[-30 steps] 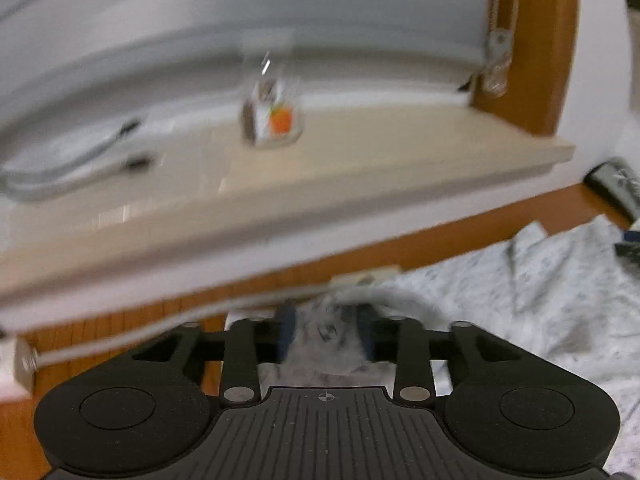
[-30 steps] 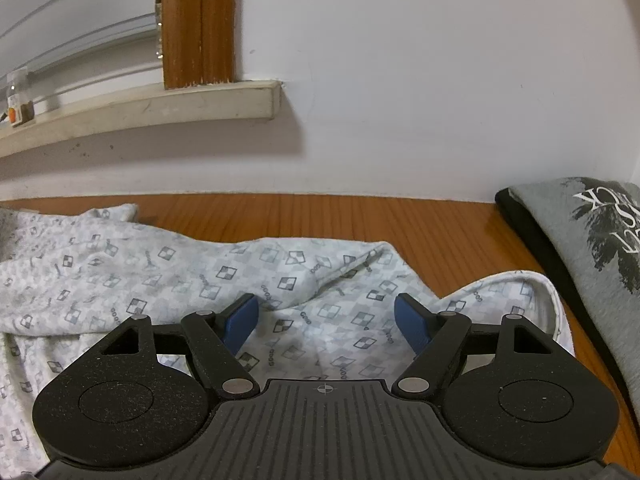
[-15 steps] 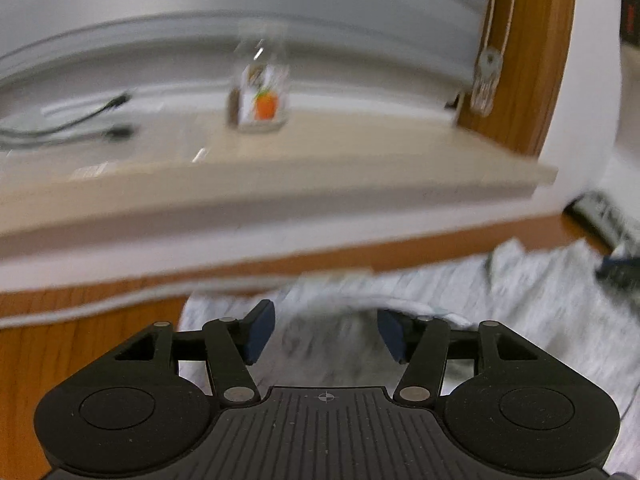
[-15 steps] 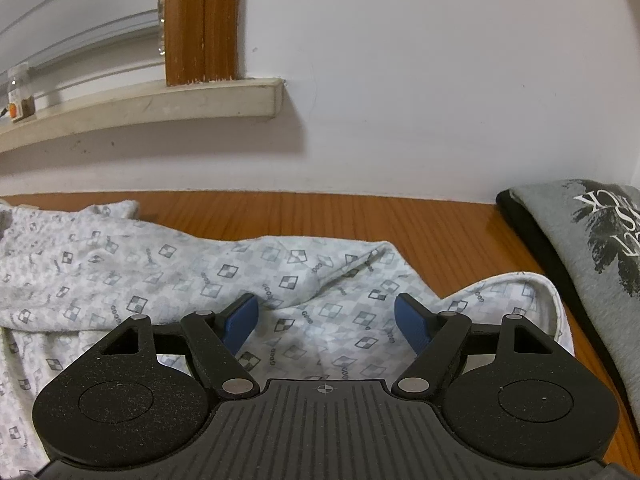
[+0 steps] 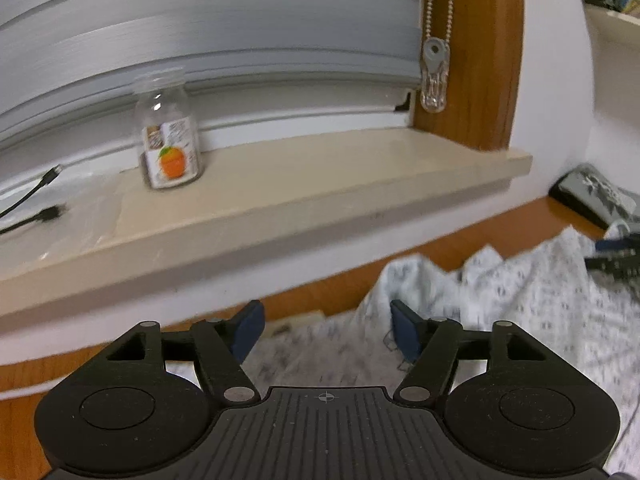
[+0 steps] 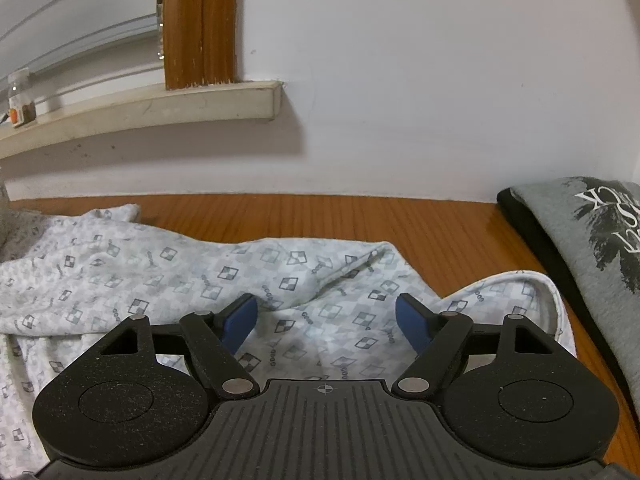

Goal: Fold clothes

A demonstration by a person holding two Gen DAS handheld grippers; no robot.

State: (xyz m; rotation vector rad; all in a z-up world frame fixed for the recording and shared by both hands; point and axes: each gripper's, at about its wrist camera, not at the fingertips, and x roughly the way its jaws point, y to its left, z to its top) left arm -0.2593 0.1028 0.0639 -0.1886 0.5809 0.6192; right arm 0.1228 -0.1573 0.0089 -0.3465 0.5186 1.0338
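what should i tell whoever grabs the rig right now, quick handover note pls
Left claw: jaws opening, nothing gripped; patterned garment lies under and beyond it.
Right claw: open, empty, above the same garment.
Things: the garment lies spread and rumpled on the wooden table; a grey printed top sits folded at the table's right end.
Done: the grey top looks folded already.
Left: the patterned garment shows no neat fold yet; probably flatten it, then regrasp an edge with each claw and fold.
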